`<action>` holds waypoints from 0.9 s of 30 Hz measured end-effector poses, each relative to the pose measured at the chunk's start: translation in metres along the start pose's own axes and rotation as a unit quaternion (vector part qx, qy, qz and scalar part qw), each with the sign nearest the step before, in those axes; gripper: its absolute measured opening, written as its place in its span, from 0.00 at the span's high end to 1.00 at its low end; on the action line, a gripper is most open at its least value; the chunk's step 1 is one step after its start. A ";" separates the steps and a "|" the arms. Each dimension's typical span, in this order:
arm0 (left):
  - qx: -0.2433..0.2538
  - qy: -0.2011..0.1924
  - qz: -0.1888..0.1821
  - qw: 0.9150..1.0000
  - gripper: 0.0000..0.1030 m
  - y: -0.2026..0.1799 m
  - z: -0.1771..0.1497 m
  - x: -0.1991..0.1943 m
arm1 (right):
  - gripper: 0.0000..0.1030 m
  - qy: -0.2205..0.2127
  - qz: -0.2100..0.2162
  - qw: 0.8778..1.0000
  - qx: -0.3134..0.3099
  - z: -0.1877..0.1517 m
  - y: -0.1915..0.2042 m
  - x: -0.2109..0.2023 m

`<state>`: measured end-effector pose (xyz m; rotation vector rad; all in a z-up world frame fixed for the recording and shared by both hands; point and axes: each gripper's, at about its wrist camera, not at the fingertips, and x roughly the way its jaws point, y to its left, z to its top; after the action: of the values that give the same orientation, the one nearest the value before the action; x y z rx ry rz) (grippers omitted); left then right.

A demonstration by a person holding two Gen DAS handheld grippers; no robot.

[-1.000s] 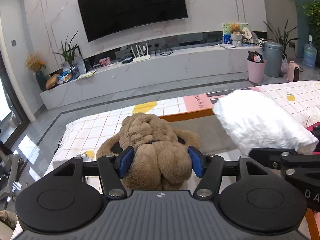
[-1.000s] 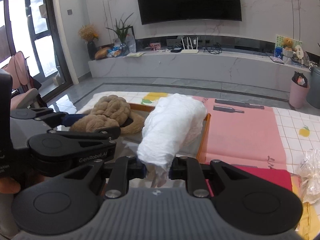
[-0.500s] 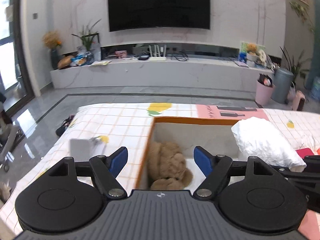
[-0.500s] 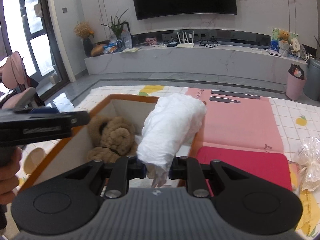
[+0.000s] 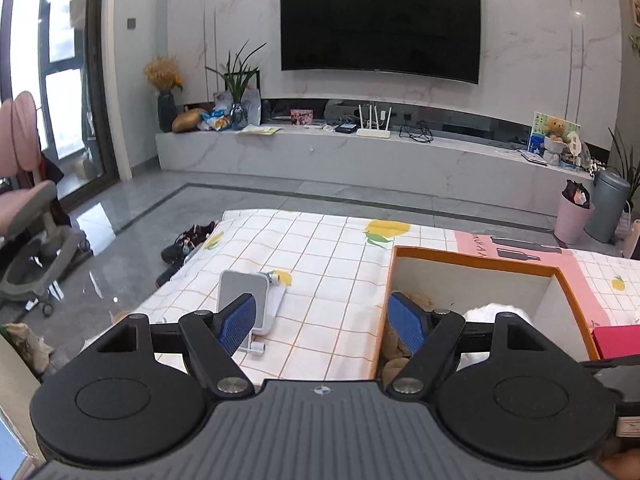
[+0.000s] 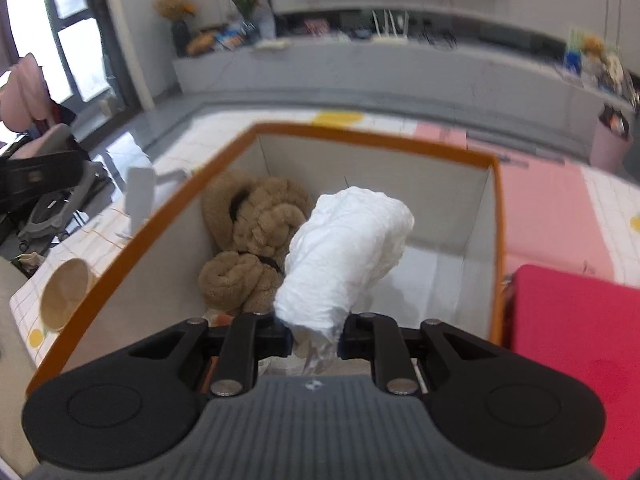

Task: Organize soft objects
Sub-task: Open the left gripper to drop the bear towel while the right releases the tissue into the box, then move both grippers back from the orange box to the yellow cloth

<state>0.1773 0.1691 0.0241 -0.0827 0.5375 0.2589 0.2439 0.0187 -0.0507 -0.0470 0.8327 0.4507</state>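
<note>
A brown plush bear (image 6: 252, 240) lies in the left part of an orange-rimmed cardboard box (image 6: 360, 140). My right gripper (image 6: 314, 338) is shut on a white soft bundle (image 6: 348, 252) and holds it inside the box, beside the bear. My left gripper (image 5: 322, 322) is open and empty, just left of the box's left wall (image 5: 384, 292). In the left wrist view only a bit of the bear (image 5: 418, 300) and of the white bundle (image 5: 486, 312) show behind the right finger.
A grey and white folding device (image 5: 250, 300) lies on the checked cloth left of the box. A red flat item (image 6: 572, 344) lies right of the box. A round wooden dish (image 6: 64, 294) sits near the table's left edge. A pink mat (image 6: 552, 200) lies beyond.
My left gripper let go of the bear into the box, opened and drew back to the left. My right gripper carried the white bundle down into the box beside the bear.
</note>
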 end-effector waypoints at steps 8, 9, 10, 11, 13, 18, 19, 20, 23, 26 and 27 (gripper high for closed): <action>-0.009 0.028 -0.028 0.999 0.17 0.009 -0.008 0.008 | 0.83 0.045 -0.028 0.999 0.010 0.014 0.016 0.022; -0.006 0.028 -0.028 0.999 0.17 0.009 -0.009 0.007 | 0.83 0.049 -0.030 0.998 0.016 0.015 0.015 0.023; -0.005 0.026 -0.028 0.999 0.17 0.010 -0.008 0.007 | 0.83 0.052 -0.032 0.998 0.020 0.016 0.014 0.025; -0.007 0.026 -0.028 0.999 0.18 0.011 -0.008 0.007 | 0.83 0.056 -0.036 0.998 0.022 0.017 0.014 0.027; -0.014 0.027 -0.034 0.999 0.17 0.013 -0.006 0.005 | 0.83 0.065 -0.047 0.997 0.022 0.018 0.016 0.032; -0.026 0.032 -0.053 0.998 0.17 0.017 -0.004 0.003 | 0.70 0.080 -0.054 0.995 0.030 0.022 0.018 0.037; -0.026 0.034 -0.055 0.998 0.17 0.017 -0.004 0.004 | 0.67 0.080 -0.057 0.995 0.029 0.022 0.019 0.036; -0.023 0.039 -0.058 0.997 0.17 0.016 -0.003 0.004 | 0.67 0.075 -0.062 0.995 0.027 0.022 0.021 0.033; -0.012 0.044 -0.071 0.996 0.17 0.016 -0.002 0.003 | 0.60 0.070 -0.063 0.996 0.005 0.022 0.028 0.024; -0.009 0.041 -0.071 0.997 0.17 0.014 -0.001 0.000 | 0.54 0.067 -0.067 0.996 -0.002 0.022 0.032 0.013; -0.006 0.039 -0.072 0.997 0.17 0.013 0.000 -0.001 | 0.54 0.067 -0.064 0.996 -0.002 0.022 0.032 0.009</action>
<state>0.1728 0.1817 0.0240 -0.1435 0.6056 0.1176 0.2517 0.0556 -0.0380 -0.1354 0.9543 0.3315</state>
